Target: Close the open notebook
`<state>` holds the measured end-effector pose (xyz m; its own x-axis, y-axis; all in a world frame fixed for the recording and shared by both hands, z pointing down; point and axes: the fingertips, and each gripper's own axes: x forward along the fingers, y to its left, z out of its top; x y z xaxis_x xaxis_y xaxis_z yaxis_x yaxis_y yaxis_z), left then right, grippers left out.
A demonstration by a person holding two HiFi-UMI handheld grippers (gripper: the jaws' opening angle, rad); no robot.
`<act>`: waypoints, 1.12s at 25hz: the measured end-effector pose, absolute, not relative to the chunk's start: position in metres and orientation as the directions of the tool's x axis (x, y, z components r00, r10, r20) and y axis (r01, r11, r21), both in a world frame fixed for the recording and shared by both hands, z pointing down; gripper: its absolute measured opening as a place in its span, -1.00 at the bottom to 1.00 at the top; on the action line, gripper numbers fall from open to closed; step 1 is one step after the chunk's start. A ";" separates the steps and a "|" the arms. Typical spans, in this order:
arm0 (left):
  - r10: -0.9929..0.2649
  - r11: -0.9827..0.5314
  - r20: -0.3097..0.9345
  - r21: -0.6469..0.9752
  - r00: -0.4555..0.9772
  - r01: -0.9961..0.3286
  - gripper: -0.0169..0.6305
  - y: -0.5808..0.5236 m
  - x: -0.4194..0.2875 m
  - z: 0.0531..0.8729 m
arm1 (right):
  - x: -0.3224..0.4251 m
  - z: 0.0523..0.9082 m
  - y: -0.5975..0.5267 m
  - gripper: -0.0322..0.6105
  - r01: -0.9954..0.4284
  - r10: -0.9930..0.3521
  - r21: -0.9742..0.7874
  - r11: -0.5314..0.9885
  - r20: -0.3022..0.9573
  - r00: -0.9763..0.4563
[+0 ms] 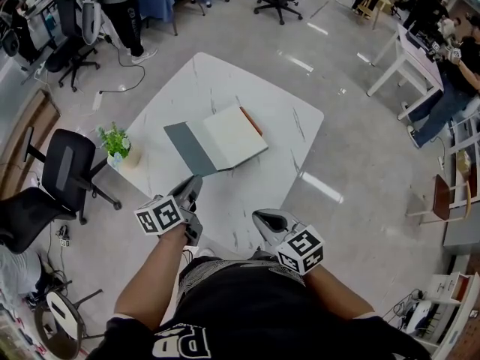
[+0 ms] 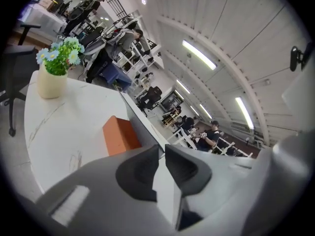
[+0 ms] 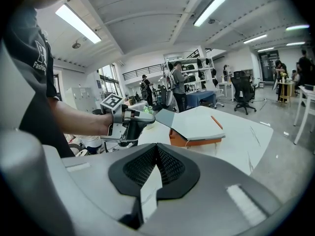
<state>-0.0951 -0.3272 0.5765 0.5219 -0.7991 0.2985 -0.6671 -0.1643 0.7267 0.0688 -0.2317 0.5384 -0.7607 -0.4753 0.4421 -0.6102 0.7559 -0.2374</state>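
Notebook lies ahead of left hand-held gripper, barely parted, and right hand-held gripper, closed, both empty; judged light, stiff-covered; take grey cover by free edge.

An office, shown by swivel chairs and desks

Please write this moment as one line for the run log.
stage: before contact | notebook: open on table, untouched | left tongs: slightly apart, empty | right tongs: shut, empty
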 end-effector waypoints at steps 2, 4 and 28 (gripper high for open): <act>-0.799 -0.184 0.290 0.716 0.526 -0.674 -0.64 -0.331 -0.088 0.568 | 0.072 0.538 -0.231 -0.90 -0.605 -0.472 -0.237 0.760 0.439 -0.765; -0.800 -0.203 0.283 0.704 0.530 -0.681 -0.64 -0.335 -0.080 0.560 | 0.076 0.537 -0.231 -0.90 -0.601 -0.469 -0.238 0.763 0.437 -0.768; -0.776 -0.286 0.349 0.548 0.525 -0.786 -0.72 -0.391 0.023 0.536 | 0.134 0.543 -0.240 -0.90 -0.540 -0.406 -0.284 0.792 0.415 -0.814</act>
